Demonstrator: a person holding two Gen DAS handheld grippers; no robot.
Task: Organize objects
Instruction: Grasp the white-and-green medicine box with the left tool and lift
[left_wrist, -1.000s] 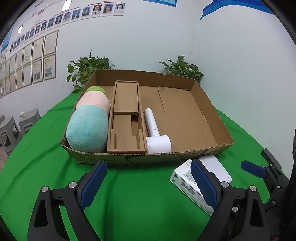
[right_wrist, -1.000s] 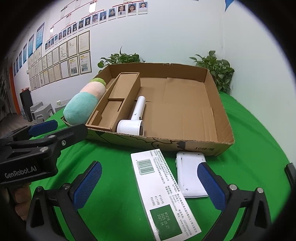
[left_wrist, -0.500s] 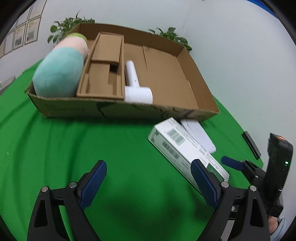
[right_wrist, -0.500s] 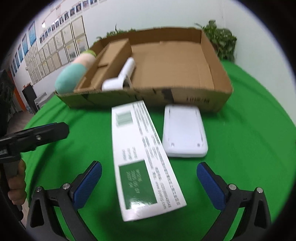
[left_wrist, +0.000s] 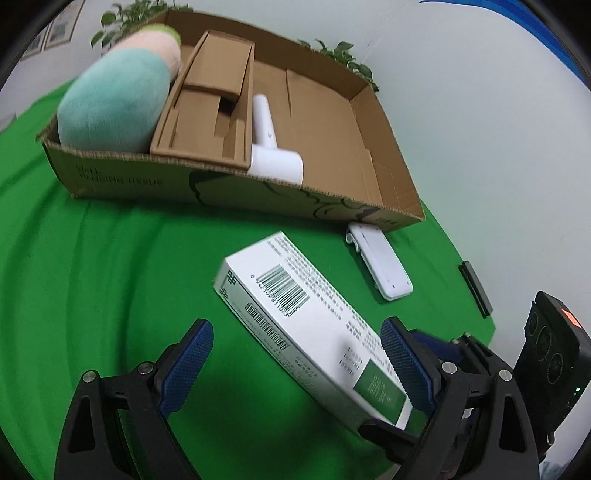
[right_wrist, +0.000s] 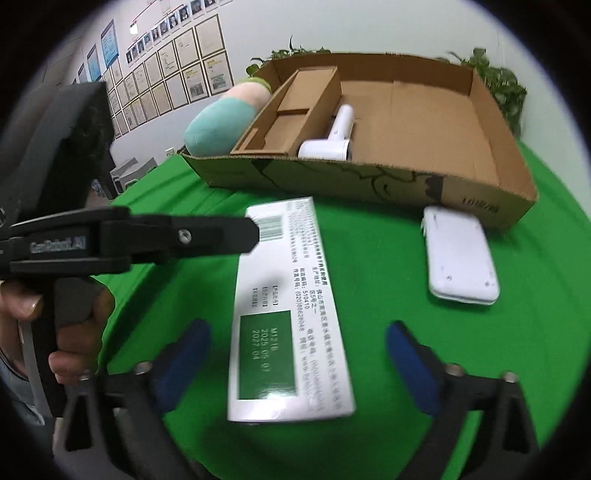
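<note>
Blue-padded left gripper and right gripper tilt downward, jaws released, over white box.

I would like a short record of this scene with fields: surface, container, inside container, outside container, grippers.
surface: green cloth
container: cardboard tray, open on top
inside container: plush toy, cardboard insert, white handheld device
outside container: long white box, flat white case, both on the cloth
grippers: left gripper open; right gripper open, jaws either side of the box
</note>
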